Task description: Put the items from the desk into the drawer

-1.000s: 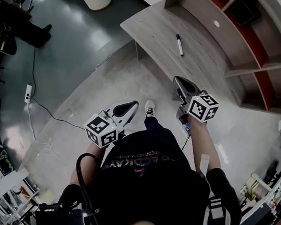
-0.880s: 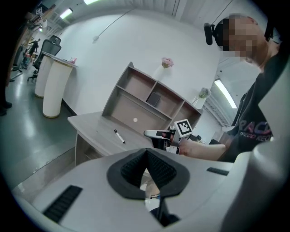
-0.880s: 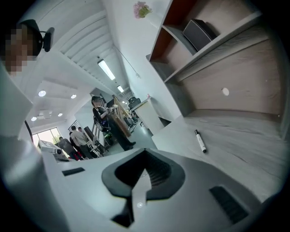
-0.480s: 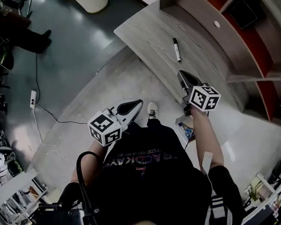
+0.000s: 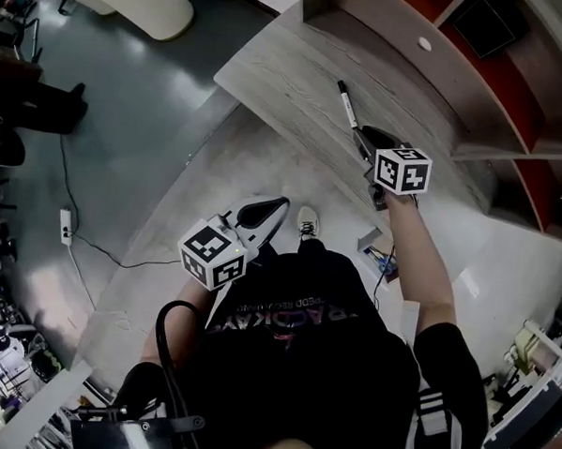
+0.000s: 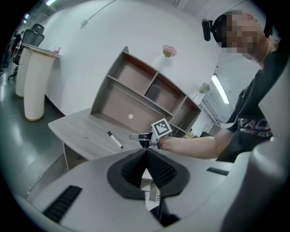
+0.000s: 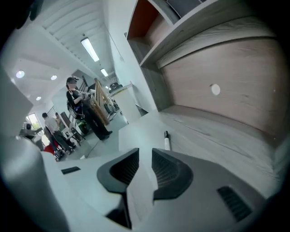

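A black-and-white marker (image 5: pixel 346 102) lies on the grey wooden desk (image 5: pixel 289 69). My right gripper (image 5: pixel 364 136) hovers over the desk just short of the marker's near end. Its jaws are open with a narrow gap and hold nothing. In the right gripper view the marker (image 7: pixel 166 141) lies just past the right gripper (image 7: pixel 145 156). My left gripper (image 5: pixel 280 204) hangs lower, off the desk and above the floor, shut and empty. The left gripper view shows the left gripper (image 6: pixel 146 153) with jaws touching, the marker (image 6: pixel 114 139) and the right gripper (image 6: pixel 136 135) beyond. I see no drawer.
A shelf unit (image 5: pixel 476 79) with open compartments stands along the back of the desk. A cable and power strip (image 5: pixel 66 224) lie on the floor at the left. A white rounded column (image 5: pixel 142 0) stands at the far left. People (image 7: pixel 77 104) stand in the distance.
My right gripper has moved forward over the desk, closing in on the marker. The left gripper has stayed roughly where it was.
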Tool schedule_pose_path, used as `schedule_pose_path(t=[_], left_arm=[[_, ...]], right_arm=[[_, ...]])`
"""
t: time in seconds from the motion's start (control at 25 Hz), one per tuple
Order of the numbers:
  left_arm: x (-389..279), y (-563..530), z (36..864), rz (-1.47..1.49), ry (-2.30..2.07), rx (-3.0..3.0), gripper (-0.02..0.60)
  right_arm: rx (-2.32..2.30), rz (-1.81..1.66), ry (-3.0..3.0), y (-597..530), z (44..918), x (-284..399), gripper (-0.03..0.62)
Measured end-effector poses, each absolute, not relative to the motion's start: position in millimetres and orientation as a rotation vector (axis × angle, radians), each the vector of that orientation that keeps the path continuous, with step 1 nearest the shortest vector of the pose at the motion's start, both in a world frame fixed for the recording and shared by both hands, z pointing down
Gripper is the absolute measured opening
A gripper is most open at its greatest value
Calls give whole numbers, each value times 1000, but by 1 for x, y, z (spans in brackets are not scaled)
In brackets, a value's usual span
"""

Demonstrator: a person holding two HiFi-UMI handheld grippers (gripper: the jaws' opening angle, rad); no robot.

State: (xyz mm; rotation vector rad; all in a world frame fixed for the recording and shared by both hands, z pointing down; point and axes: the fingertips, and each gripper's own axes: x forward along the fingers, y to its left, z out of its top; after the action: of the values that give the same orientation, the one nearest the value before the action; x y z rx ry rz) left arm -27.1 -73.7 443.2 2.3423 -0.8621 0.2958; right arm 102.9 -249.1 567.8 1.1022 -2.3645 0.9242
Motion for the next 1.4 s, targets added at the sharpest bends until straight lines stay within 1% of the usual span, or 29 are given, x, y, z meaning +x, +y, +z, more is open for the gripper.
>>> schedule_pose_path(t=[0.28, 0.48, 0.64, 1.04, 1.12, 1.28, 1.4], left_arm=[[-52, -84, 452, 353, -795, 2340, 11], [-72, -82, 463, 357, -792, 2292, 11], [-87, -83, 467, 344, -796, 2262, 11], [-97, -87, 467, 335, -793, 2248, 11], [-96, -86, 466, 336, -786, 2247, 11], [-93, -86, 465, 342, -767, 2250, 11], [-93, -87, 465, 346, -766, 2255, 11]], right_arm=[[1115, 871, -2141, -288, 615, 104, 129], [1080, 825, -1988, -302, 643, 104, 137], [1064, 789, -1891, -314, 655, 101, 141], [1064, 787, -1809, -313, 666, 112, 141], [1062, 765, -1804, -311, 665, 111, 131], [1048, 701, -1797, -309, 663, 104, 81], [1069, 718, -1800, -310, 665, 103, 77]])
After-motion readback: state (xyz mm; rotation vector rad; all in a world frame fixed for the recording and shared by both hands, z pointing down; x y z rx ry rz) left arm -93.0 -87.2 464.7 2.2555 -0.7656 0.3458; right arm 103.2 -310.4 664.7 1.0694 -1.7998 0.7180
